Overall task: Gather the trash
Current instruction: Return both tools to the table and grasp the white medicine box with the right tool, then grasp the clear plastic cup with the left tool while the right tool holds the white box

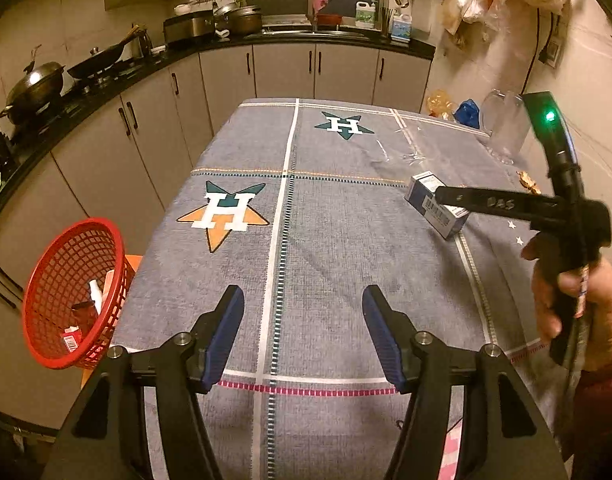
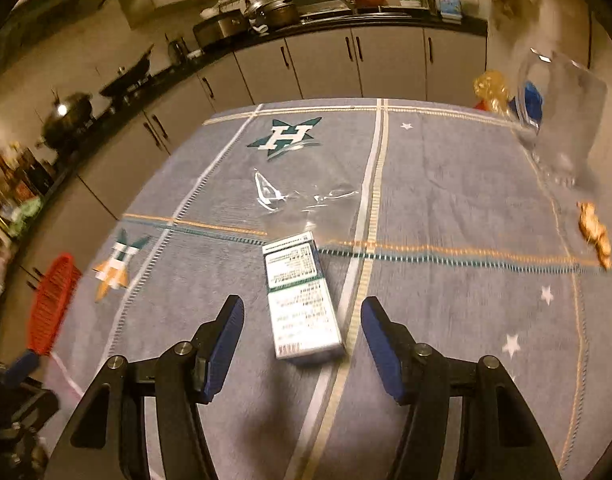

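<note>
A small white and blue carton point(image 2: 301, 304) lies flat on the grey tablecloth point(image 2: 446, 208). My right gripper point(image 2: 302, 312) is open, its pads on either side of the carton's near end, not touching it. The carton also shows in the left wrist view point(image 1: 436, 204), partly behind the right gripper's finger point(image 1: 498, 202). My left gripper point(image 1: 303, 300) is open and empty over the near middle of the cloth. A red mesh basket point(image 1: 71, 292) stands off the table's left edge with several bits of trash inside. A clear plastic wrapper point(image 2: 301, 196) lies beyond the carton.
An orange scrap point(image 2: 594, 228) lies near the right table edge. A clear plastic bottle point(image 1: 504, 124), a blue item point(image 1: 468, 114) and a yellow crumpled bag point(image 1: 440, 102) sit at the far right corner. Kitchen cabinets and a counter with pots ring the table's left and far sides.
</note>
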Action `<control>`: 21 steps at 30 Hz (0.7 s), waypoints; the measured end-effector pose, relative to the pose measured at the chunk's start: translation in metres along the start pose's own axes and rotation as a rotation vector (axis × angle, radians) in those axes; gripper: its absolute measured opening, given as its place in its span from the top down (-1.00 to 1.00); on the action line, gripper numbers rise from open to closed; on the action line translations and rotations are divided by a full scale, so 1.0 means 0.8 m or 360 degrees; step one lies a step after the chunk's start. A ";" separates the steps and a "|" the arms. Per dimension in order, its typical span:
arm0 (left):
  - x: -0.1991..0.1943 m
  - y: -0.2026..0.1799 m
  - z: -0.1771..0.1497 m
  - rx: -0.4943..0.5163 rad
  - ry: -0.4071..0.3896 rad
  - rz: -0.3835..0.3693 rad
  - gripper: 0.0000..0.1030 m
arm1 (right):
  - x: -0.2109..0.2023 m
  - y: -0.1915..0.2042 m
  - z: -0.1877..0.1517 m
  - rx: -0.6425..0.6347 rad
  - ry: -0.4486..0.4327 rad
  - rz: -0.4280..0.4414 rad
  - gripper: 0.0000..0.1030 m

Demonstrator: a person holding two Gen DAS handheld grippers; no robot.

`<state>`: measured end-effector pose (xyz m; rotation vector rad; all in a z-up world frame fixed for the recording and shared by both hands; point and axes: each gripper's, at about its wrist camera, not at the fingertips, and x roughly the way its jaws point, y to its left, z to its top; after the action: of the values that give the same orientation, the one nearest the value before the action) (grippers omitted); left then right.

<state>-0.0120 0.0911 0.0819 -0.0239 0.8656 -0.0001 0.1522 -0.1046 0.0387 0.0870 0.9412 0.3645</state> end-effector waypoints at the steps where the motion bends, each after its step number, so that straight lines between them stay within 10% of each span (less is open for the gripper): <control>1: 0.001 0.001 0.003 -0.0007 0.0008 -0.0009 -0.17 | 0.006 0.002 0.000 -0.0018 0.0017 -0.0018 -0.15; 3: 0.004 0.001 0.010 -0.0030 0.0021 -0.0032 -0.18 | 0.015 0.002 -0.005 -0.0032 0.0046 -0.0027 0.18; 21: 0.021 -0.055 0.074 -0.0177 0.0146 -0.0206 -0.18 | -0.076 -0.062 -0.066 0.0259 -0.0137 0.0133 0.22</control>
<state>0.0440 0.0479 0.1083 -0.1852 0.9536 -0.0751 0.0908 -0.1762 0.0435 0.2897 0.8824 0.3579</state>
